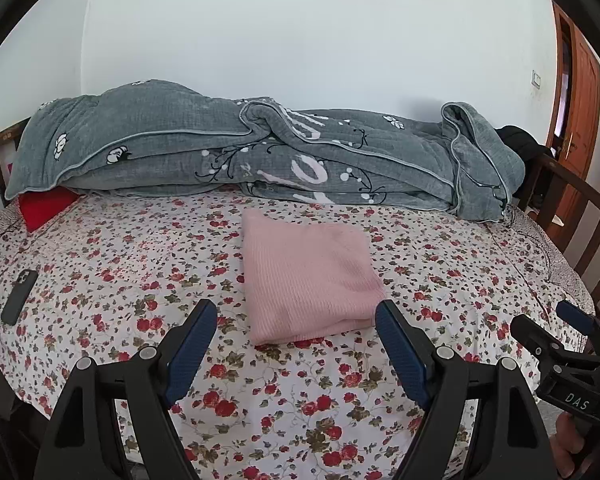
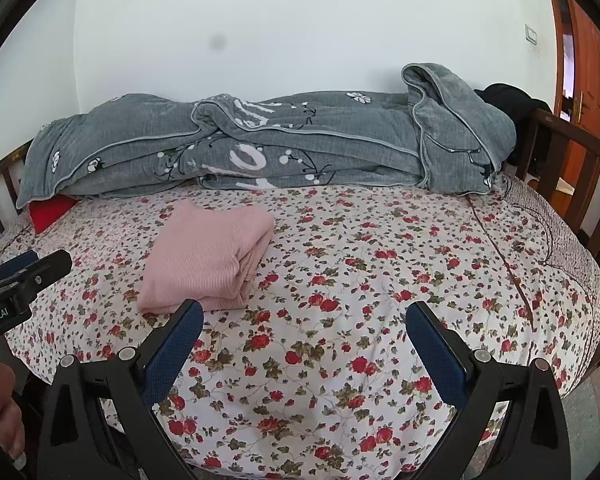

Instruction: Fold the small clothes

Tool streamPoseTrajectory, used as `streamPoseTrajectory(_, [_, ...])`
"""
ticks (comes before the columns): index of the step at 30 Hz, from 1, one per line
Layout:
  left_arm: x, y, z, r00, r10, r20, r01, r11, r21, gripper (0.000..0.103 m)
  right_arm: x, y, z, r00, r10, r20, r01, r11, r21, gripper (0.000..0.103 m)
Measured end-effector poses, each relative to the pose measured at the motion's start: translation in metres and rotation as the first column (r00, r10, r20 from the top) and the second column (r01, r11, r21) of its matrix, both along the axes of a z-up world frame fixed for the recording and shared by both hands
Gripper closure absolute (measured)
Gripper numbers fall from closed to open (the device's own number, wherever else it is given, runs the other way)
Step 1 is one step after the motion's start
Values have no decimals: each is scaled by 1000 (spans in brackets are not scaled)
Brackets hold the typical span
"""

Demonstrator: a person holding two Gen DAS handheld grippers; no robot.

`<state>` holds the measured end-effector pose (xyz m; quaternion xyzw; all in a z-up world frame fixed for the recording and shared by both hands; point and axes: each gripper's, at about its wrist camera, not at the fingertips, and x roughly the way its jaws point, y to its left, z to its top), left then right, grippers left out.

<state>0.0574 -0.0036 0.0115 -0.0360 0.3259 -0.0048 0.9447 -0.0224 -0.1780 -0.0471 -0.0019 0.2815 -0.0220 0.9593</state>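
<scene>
A pink ribbed garment (image 1: 306,276) lies folded into a thick rectangle on the flowered bedsheet (image 1: 120,264); it also shows in the right wrist view (image 2: 208,256), left of centre. My left gripper (image 1: 296,312) is open and empty, held just in front of the garment's near edge. My right gripper (image 2: 304,316) is open and empty, to the right of the garment over bare sheet; it also shows at the right edge of the left wrist view (image 1: 548,322).
A grey quilt (image 1: 260,152) is bunched along the far side by the wall. A dark phone (image 1: 19,297) lies at the left. A red item (image 1: 46,206) sticks out under the quilt. Wooden bed rails (image 1: 580,220) and a door (image 1: 576,120) are at the right.
</scene>
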Motion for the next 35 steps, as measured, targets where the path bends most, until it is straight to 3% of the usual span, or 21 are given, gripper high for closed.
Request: streamPoseTrajectory(35, [1,0,-3,1000,-6,19,6,1000,6,22,-3,2,0,1000,2,10,-2,1000,-9,3])
